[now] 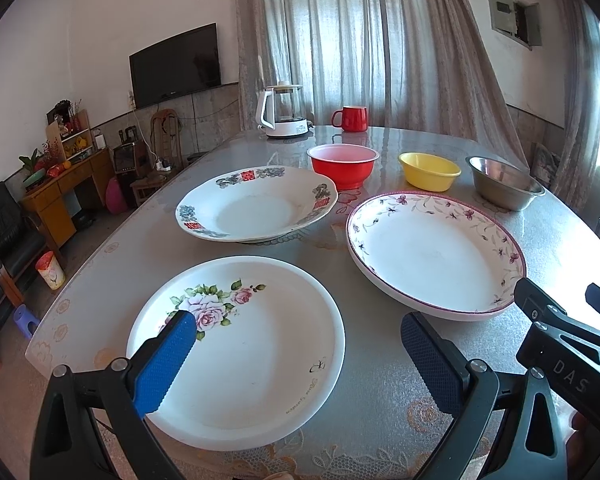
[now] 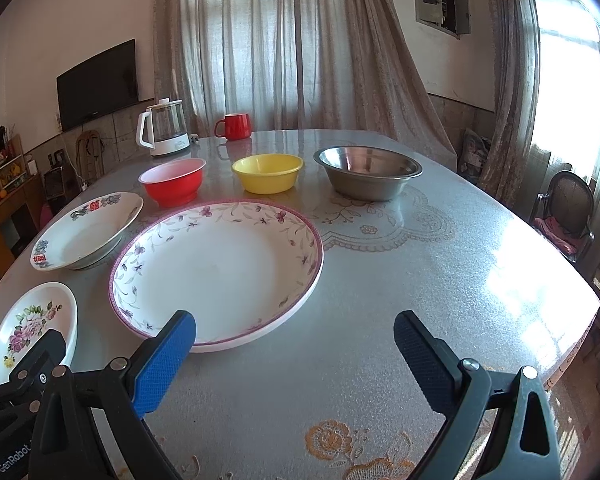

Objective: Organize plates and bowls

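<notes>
Three plates lie on the table: a rose plate (image 1: 244,344) (image 2: 32,328) nearest, a plate with red characters (image 1: 256,204) (image 2: 88,236) behind it, and a large purple-rimmed floral plate (image 1: 436,252) (image 2: 216,272) to the right. Behind them stand a red bowl (image 1: 343,166) (image 2: 174,180), a yellow bowl (image 1: 429,171) (image 2: 267,173) and a steel bowl (image 1: 504,188) (image 2: 367,172). My left gripper (image 1: 296,336) is open above the rose plate's near side. My right gripper (image 2: 294,338) is open just in front of the large floral plate's near rim.
A white kettle (image 1: 282,112) (image 2: 164,128) and a red mug (image 1: 351,118) (image 2: 234,126) stand at the table's far side. The table (image 2: 440,260) has a patterned cover. A chair (image 2: 566,216) stands to the right; a cabinet (image 1: 60,188) and sofa stand left.
</notes>
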Demonstrator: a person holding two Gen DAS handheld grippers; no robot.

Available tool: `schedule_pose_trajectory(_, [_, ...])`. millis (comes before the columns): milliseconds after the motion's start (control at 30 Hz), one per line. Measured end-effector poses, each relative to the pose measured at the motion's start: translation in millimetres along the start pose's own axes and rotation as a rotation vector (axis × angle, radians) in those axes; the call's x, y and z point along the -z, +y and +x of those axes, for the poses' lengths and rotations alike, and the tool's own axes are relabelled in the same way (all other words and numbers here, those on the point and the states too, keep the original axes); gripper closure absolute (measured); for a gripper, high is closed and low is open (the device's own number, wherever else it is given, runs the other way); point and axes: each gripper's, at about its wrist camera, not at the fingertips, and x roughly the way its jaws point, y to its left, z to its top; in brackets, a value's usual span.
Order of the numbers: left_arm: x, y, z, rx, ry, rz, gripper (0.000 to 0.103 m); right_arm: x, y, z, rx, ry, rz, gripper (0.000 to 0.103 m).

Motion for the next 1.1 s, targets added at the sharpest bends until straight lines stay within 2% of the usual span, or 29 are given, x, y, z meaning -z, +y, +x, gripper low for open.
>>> schedule_pose_trajectory(400, [-7, -6, -1, 0.016, -0.004, 0.019, 0.0, -5, -4, 2, -0.006, -0.001, 0.0, 0.002])
schedule_pose_trajectory(767, [-29, -20, 4, 0.086, -0.008, 0.054, 0.0, -28, -33, 15, -0.049, 0.009, 0.018, 0.002])
schedule_pose_trajectory(867, [-38, -25, 13, 0.143, 0.021, 0.065, 0.0, -37, -47, 24, -0.118, 0.028, 0.051, 0.002])
schedule_pose_trajectory(1000, [-55, -29, 30, 0.342, 0.117, 0.018, 0.0, -47, -65, 51, -0.284, 0.13, 0.108, 0.001])
schedule_pose_trajectory(1100, [-70, -34, 42, 0.385, 0.146, -0.013, 0.0, -53, -81, 67, -0.304, 0.175, 0.159, 0.001])
